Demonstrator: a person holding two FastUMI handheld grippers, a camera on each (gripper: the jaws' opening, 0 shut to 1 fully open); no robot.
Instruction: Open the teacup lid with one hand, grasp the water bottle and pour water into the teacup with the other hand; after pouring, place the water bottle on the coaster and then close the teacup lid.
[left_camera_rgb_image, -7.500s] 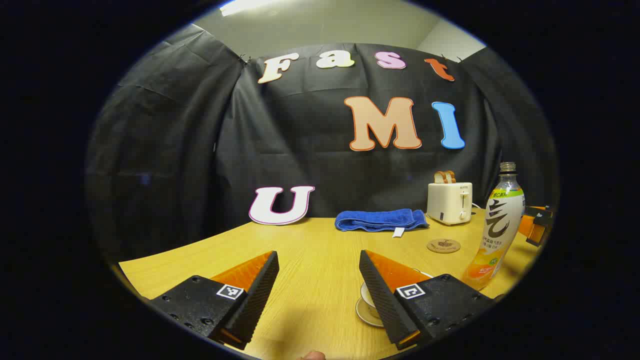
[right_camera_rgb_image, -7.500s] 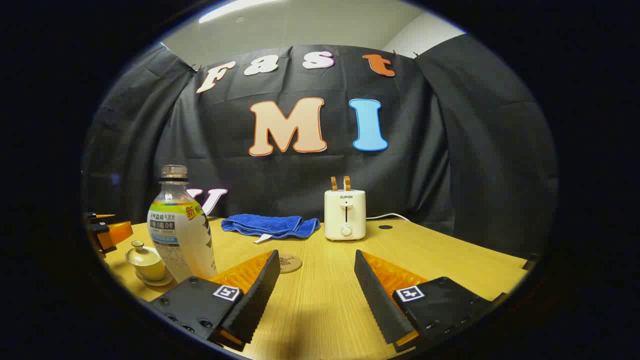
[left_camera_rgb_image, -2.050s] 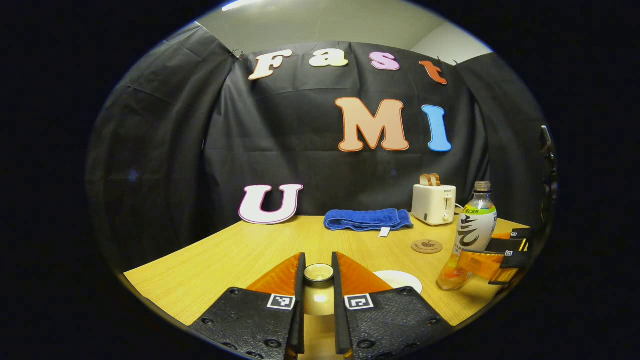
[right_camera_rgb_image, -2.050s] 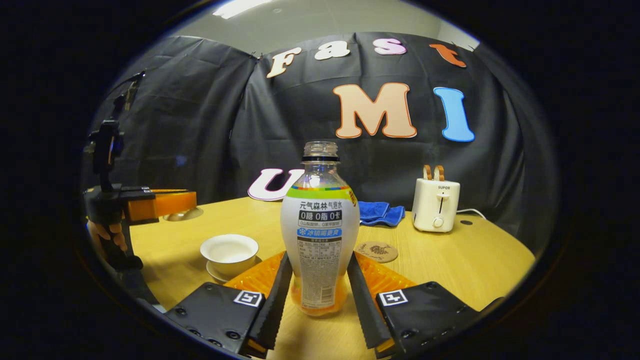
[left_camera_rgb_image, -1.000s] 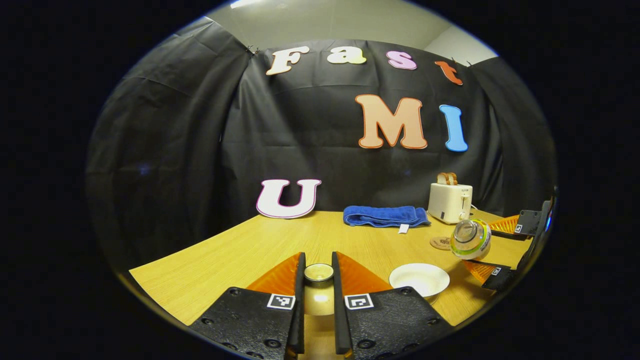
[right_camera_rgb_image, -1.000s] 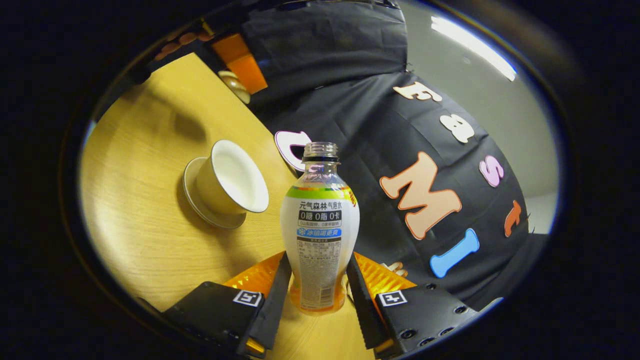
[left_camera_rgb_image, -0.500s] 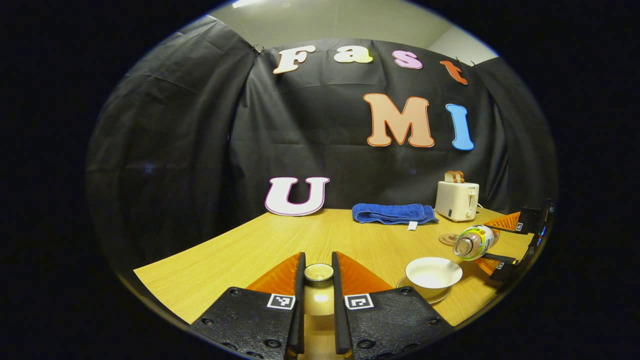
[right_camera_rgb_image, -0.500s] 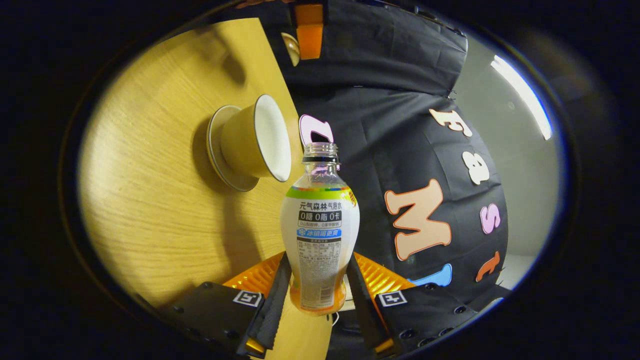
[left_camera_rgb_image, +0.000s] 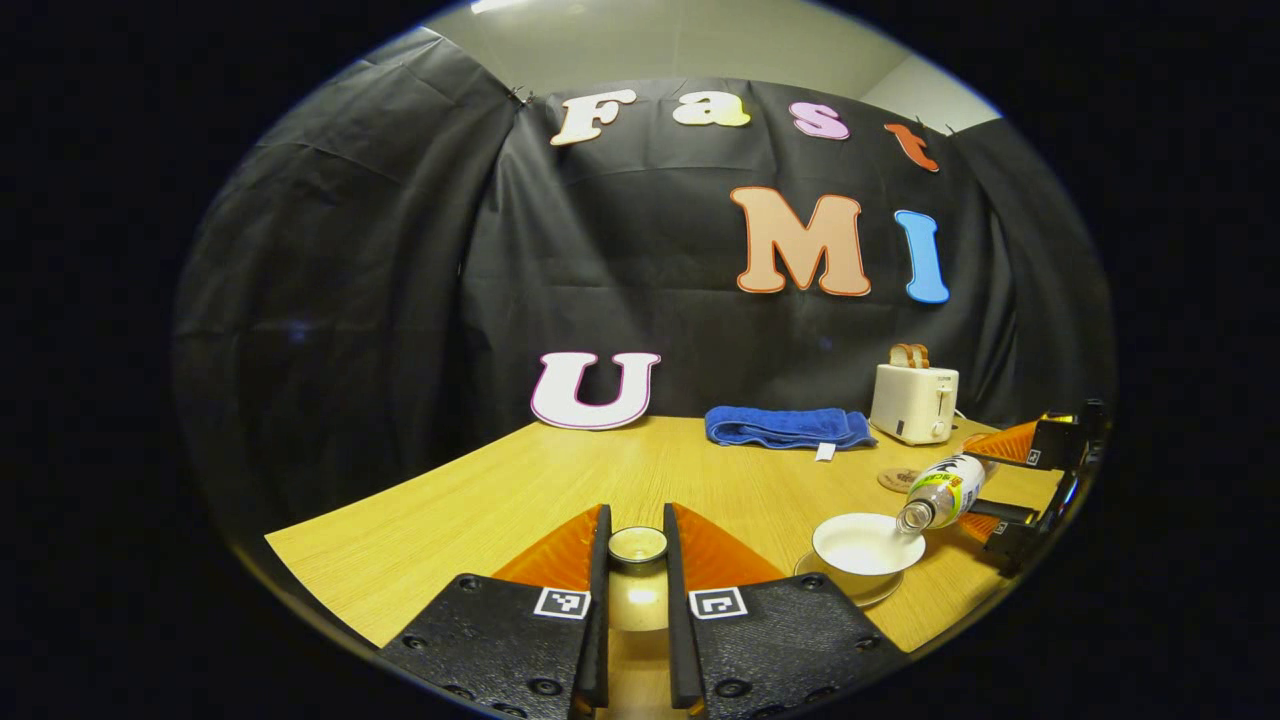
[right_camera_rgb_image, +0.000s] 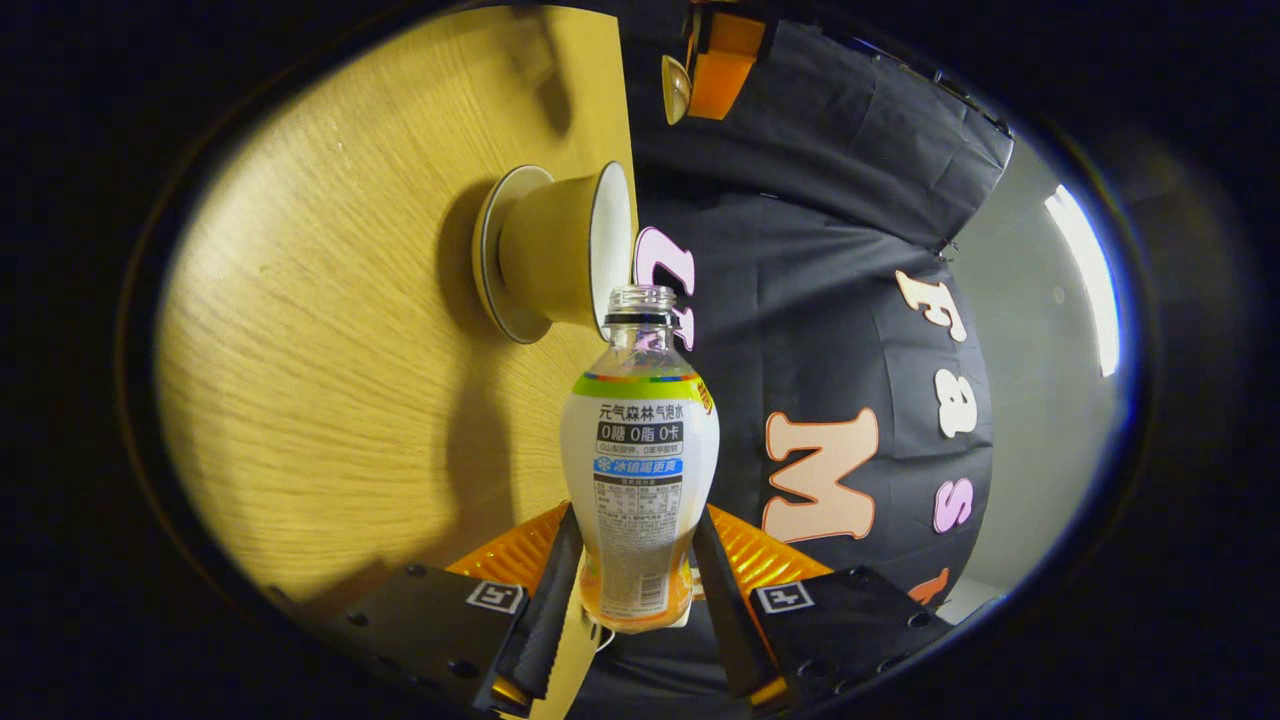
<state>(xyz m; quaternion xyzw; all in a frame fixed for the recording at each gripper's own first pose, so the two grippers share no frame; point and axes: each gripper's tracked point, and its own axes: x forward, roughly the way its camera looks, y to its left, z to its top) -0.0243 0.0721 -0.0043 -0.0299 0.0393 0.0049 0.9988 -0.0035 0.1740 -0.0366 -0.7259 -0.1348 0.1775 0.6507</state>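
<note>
My left gripper (left_camera_rgb_image: 637, 565) is shut on the knob of the teacup lid (left_camera_rgb_image: 637, 545), held up left of the cup. The white teacup (left_camera_rgb_image: 865, 543) stands uncovered on its saucer (left_camera_rgb_image: 838, 588). In the right gripper view, my right gripper (right_camera_rgb_image: 638, 585) is shut on the lower body of the uncapped water bottle (right_camera_rgb_image: 640, 455). That view is rolled about a quarter turn, and the bottle's mouth sits at the rim of the teacup (right_camera_rgb_image: 555, 250). In the left gripper view the bottle (left_camera_rgb_image: 942, 488) lies nearly level, mouth over the cup's right rim. The coaster (left_camera_rgb_image: 897, 479) lies behind it.
A blue towel (left_camera_rgb_image: 785, 427) and a white toaster (left_camera_rgb_image: 913, 401) with bread sit at the back of the wooden table (left_camera_rgb_image: 500, 500). The right gripper (left_camera_rgb_image: 1020, 480) is at the table's right edge. The left gripper and lid (right_camera_rgb_image: 678, 88) appear at the top of the right gripper view.
The right gripper has tipped the bottle further and brought its mouth down onto the teacup's rim. The left gripper has kept the lid in the same place.
</note>
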